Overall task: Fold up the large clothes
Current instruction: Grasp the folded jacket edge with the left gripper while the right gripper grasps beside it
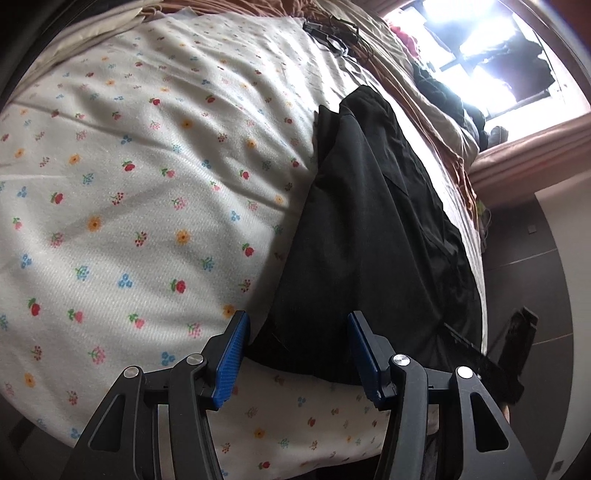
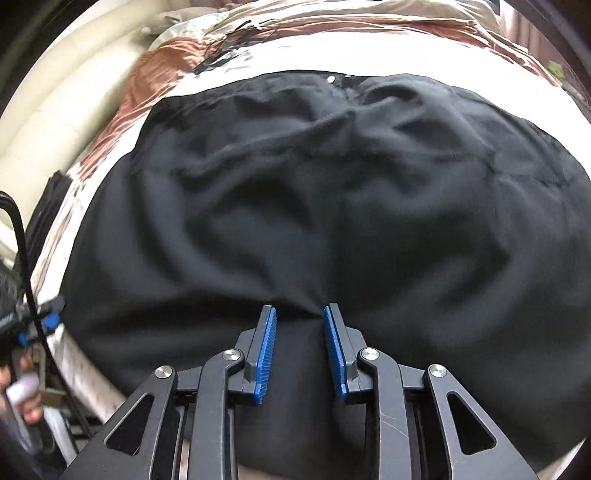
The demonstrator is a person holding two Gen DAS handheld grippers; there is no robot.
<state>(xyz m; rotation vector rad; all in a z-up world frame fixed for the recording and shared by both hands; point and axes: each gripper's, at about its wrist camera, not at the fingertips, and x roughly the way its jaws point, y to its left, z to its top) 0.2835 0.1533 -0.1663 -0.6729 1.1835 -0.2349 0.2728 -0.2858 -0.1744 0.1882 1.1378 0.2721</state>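
A large black garment (image 2: 332, 184) lies spread flat on the bed, creased in the middle. My right gripper (image 2: 300, 308) is pressed down on its near edge. Its blue pads stand a little apart, with a raised ridge of the black cloth between them. In the left wrist view the same garment (image 1: 369, 221) runs along the bed's right side. My left gripper (image 1: 297, 317) hangs open over its near corner, and its pads (image 1: 232, 354) are well clear of the cloth. The left gripper also shows at the left edge of the right wrist view (image 2: 40, 321), held by a hand (image 2: 26, 398).
A white floral sheet (image 1: 147, 184) covers the bed left of the garment. A brown and beige blanket (image 1: 436, 122) lies bunched at the far side, with black cables (image 1: 332, 33) on it. Beyond are a bright window (image 1: 480, 44) and, past the bed's edge, dark floor (image 1: 535, 277).
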